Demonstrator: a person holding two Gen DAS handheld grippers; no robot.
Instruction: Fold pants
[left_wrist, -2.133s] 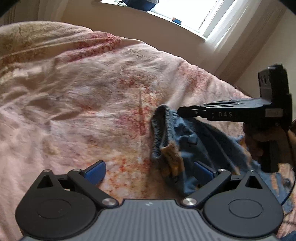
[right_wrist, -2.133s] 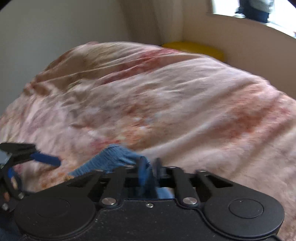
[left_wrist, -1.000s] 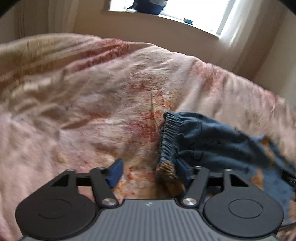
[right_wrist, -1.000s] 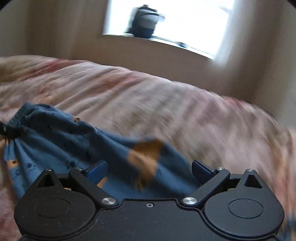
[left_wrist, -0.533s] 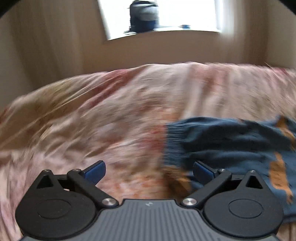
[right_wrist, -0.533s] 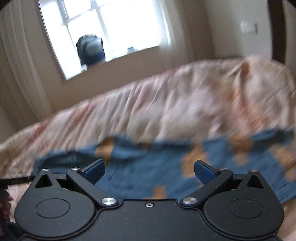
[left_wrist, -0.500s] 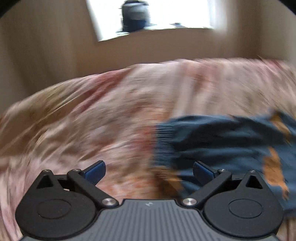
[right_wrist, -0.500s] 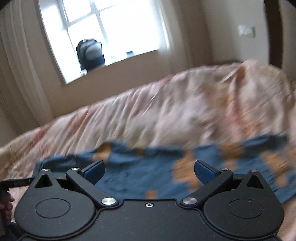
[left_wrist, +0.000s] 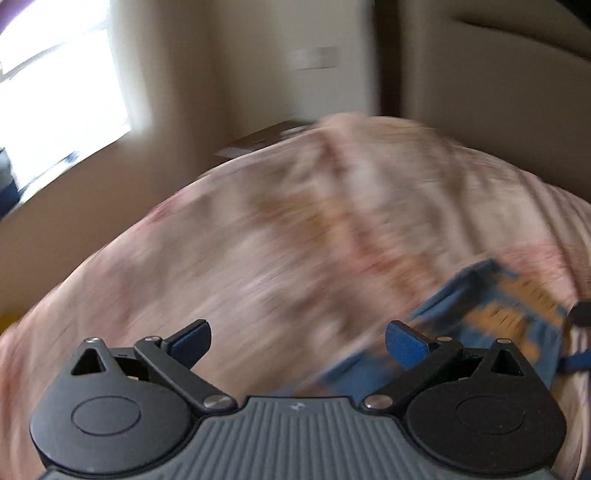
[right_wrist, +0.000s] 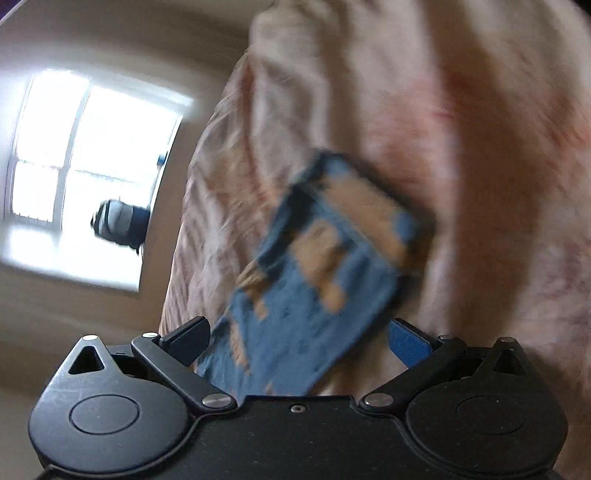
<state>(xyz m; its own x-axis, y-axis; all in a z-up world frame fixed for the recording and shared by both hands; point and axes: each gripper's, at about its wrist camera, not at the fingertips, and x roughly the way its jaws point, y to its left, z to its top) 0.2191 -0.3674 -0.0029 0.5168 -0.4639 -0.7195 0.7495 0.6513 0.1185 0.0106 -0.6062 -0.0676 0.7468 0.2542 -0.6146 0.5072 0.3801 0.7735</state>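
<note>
While both views blur, I read the pants as lying on the bedspread, blue with tan patches. My left gripper stands wide and empty beside them; its jaws have just been opening. My right gripper gapes above the cloth, unpinched. Soft, light, floppy fabric (I judge): grasp hem corners.

1. The left tongs, a second ago closing in around the pants' waistband, now gape wide and empty beside the pants.
2. The right tongs, earlier pinching the pants, now stand open above them.
</note>
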